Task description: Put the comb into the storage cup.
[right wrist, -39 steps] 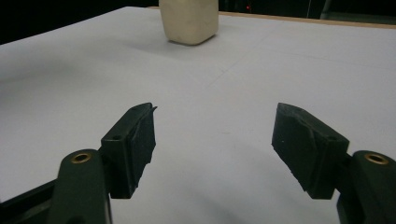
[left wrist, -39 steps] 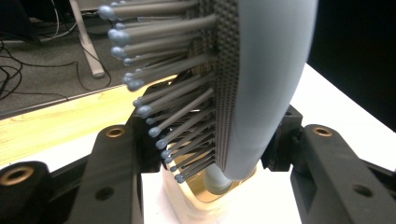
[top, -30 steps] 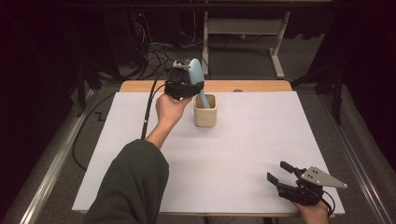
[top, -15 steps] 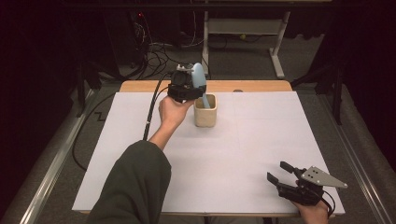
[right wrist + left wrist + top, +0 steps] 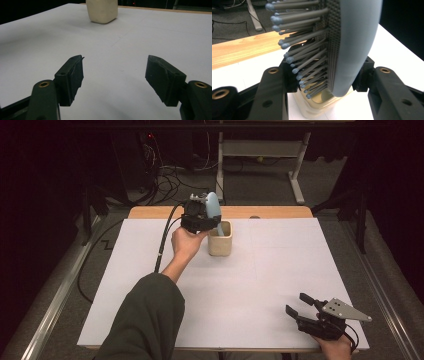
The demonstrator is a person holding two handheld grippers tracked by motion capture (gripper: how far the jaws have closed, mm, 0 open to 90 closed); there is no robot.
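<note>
Left gripper [image 5: 205, 222]: jaws clamped on the head of a pale blue hairbrush [image 5: 213, 209], one pad against the smooth back, the other among the bristles [image 5: 297, 58]. Brush held upright directly above the cream cup [image 5: 220, 238], lower end at the cup's mouth; whether it touches the rim cannot be told.

Right gripper [image 5: 301, 309]: jaws wide apart, nothing between them, well away from the cup at the near right corner of the white table sheet [image 5: 250, 285], pointing toward the cup.
</note>
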